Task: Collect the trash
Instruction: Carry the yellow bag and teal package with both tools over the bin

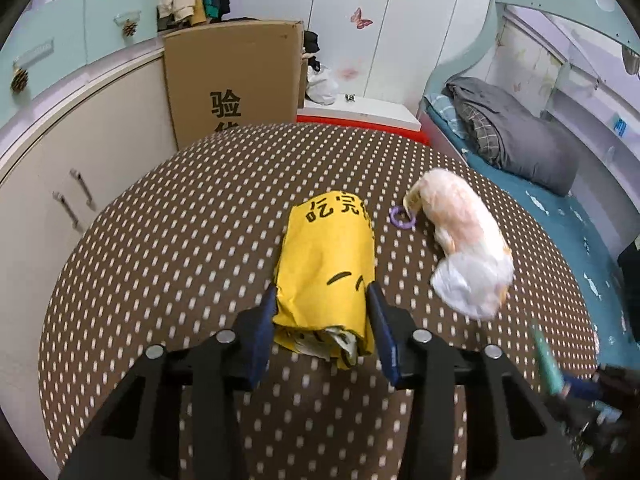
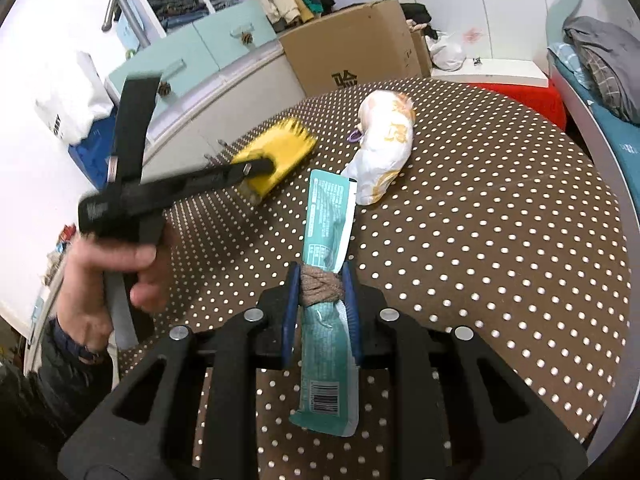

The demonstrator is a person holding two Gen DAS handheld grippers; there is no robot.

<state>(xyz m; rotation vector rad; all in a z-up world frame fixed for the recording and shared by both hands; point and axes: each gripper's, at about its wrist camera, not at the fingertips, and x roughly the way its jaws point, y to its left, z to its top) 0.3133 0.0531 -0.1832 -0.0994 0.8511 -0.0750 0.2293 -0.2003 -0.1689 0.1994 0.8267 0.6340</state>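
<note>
Honestly the yellow paper bag [image 1: 326, 264] mid-table looks light and crushy, so the left gripper [image 1: 322, 300], jaws pinching its near end, seems right, while the right gripper [image 2: 320, 280] clamps a teal wrapper [image 2: 328, 232].

Bench [image 1: 160, 220] cloth bare across left half of left-wrist frame, room to pass there. Centre blocked by yellow bag [image 1: 328, 264] sitting between my left tool [image 1: 322, 300] fingers. Purple ring [image 1: 402, 216] just right of the bag, touching the white-orange bag [image 1: 468, 236]; narrow gap only. Cardboard box [image 1: 236, 80] walls off the far edge, bed [image 1: 560, 208] on the right. Right-wrist frame: right side of bench open.
</note>
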